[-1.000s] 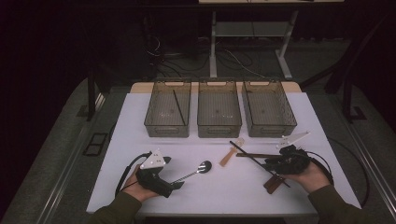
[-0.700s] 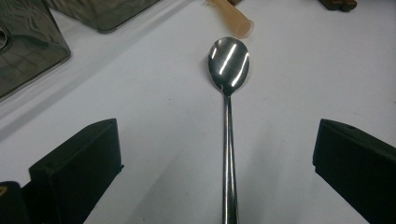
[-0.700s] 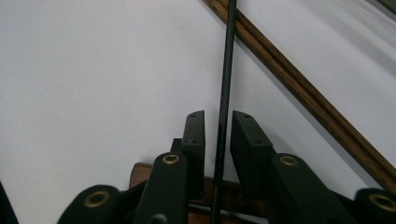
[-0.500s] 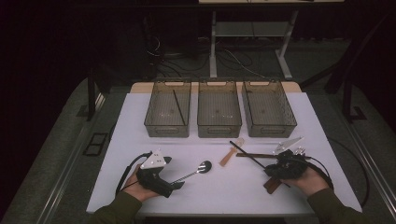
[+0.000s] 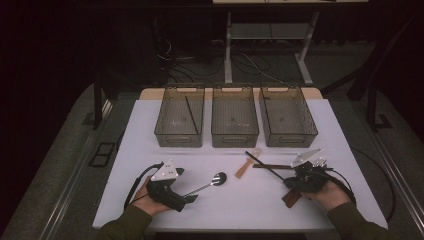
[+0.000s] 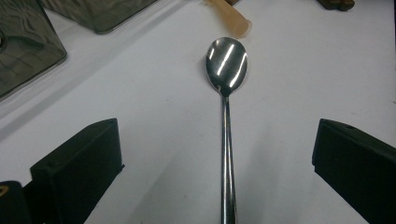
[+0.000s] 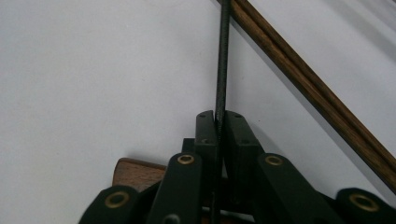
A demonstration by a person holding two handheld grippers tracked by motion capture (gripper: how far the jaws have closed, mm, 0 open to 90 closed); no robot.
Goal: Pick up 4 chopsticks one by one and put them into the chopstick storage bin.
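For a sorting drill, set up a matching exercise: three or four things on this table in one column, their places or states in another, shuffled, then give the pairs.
1. metal spoon
2. black chopstick
3. left bin
4. pale spoon

A. clamped in the right gripper's jaws
B. holds one dark stick
C. lies between the left gripper's open jaws
D. lies loose before the middle bin

Pairs: 1-C, 2-A, 3-B, 4-D
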